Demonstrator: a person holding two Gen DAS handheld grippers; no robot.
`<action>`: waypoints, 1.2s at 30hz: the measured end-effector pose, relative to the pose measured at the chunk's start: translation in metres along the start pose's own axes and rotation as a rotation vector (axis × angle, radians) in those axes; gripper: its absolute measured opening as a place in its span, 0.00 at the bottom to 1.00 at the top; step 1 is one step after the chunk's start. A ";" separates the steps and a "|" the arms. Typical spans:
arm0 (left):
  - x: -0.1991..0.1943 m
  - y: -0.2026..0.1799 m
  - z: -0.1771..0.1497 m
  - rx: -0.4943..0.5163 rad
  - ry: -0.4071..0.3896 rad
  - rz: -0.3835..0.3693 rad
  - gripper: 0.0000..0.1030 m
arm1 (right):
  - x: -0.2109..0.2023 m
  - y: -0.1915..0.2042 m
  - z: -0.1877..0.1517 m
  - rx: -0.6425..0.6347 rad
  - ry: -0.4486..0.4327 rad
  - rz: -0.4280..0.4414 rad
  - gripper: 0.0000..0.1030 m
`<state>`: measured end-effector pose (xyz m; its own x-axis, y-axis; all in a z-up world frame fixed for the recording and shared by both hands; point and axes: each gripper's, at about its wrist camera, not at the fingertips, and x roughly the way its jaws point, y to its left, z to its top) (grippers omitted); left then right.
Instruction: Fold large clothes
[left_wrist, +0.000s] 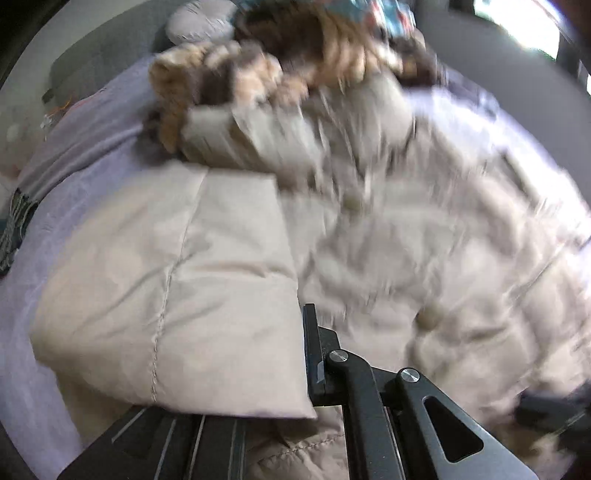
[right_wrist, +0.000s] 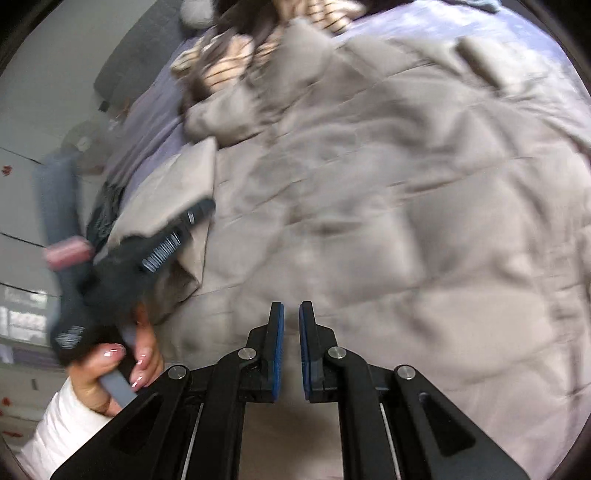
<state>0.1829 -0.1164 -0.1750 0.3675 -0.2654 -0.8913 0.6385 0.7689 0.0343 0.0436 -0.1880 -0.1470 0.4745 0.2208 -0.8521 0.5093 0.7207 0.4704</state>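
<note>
— Fingers (right_wrist: 276, 343) of the right gripper (right_wrist: 291, 349) stood nearly together, didn't they? Just a thin slit between the blue pads, and nothing in it.

— So I saw. It hung above the lower part of the beige padded coat (right_wrist: 369, 206) with no cloth caught. I'd judge it was held free there to take the next grip or press a fold flat.

— And the left gripper (left_wrist: 310, 358)?

— Only one of its fingers (left_wrist: 312, 347) showed; the sleeve (left_wrist: 166, 295) covered where the other would be. It seemed to have that sleeve pinched at the cuff end, laid inward over the coat's front beside the buttons (left_wrist: 428, 317), but I couldn't say for certain the grip was closed. Her left hand (right_wrist: 110, 373) was around the handle.

— Why carry the sleeve across?

— To narrow the coat before folding its length, I'd think.

— Where did the coat lie?

— Spread on the bed's lilac sheet (left_wrist: 74, 147), fur-trimmed hood (left_wrist: 236, 77) toward the far end.
</note>
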 end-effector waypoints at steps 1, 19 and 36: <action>0.003 -0.004 -0.006 0.022 0.003 0.025 0.08 | -0.006 -0.014 0.000 0.005 0.005 0.000 0.09; -0.105 0.126 -0.065 -0.337 -0.136 -0.042 1.00 | -0.011 0.061 0.017 -0.389 -0.057 -0.081 0.79; -0.028 0.221 -0.102 -0.687 0.041 -0.127 0.62 | 0.082 0.175 0.030 -0.797 -0.251 -0.454 0.06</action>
<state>0.2444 0.1204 -0.1885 0.2841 -0.3659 -0.8863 0.0976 0.9306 -0.3529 0.1930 -0.0636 -0.1274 0.5394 -0.2717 -0.7970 0.0877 0.9595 -0.2677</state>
